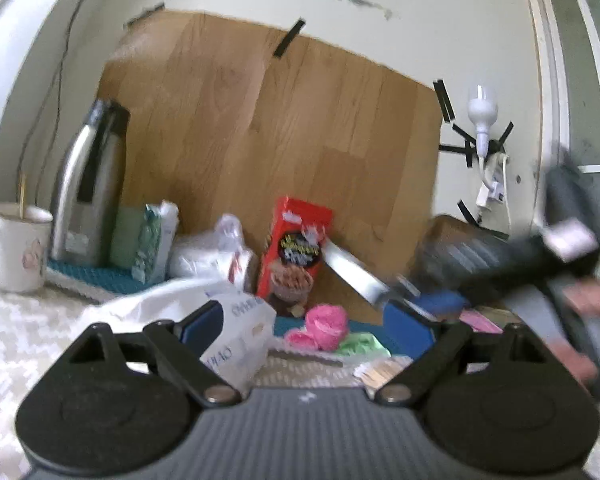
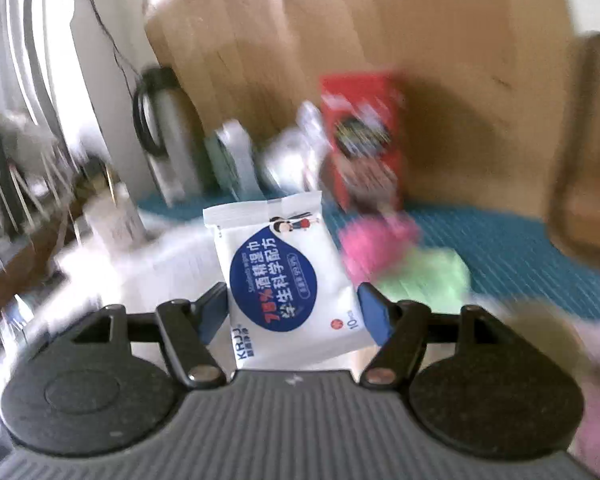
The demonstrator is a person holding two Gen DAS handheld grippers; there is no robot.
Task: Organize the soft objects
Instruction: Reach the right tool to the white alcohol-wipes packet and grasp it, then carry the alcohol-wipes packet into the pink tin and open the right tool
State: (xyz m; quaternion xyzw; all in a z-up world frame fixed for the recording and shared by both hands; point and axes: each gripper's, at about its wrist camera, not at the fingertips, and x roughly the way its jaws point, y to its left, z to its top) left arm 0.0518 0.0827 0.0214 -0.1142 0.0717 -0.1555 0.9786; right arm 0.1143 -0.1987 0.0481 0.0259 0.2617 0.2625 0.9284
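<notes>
My right gripper point(image 2: 294, 312) is shut on a white and blue wet-wipes pack point(image 2: 288, 280) and holds it upright above the table. Beyond it lie a pink fluffy ball point(image 2: 376, 240) and a green cloth point(image 2: 424, 276) on a teal mat point(image 2: 520, 248). My left gripper point(image 1: 306, 328) is open and empty, low over the table. A white tissue pack point(image 1: 240, 340) lies by its left finger point(image 1: 202, 326). The pink ball point(image 1: 326, 326) and green cloth point(image 1: 360, 344) sit just ahead between the fingers. The right gripper's body point(image 1: 540, 256) shows blurred at the right.
A red snack box point(image 1: 294, 252) stands against a wooden board point(image 1: 280, 140). A steel thermos point(image 1: 90, 188), a green pack point(image 1: 148, 240), white plastic bags point(image 1: 212, 252) and a mug point(image 1: 18, 248) are at the left. A dark basket point(image 1: 460, 252) is at the right.
</notes>
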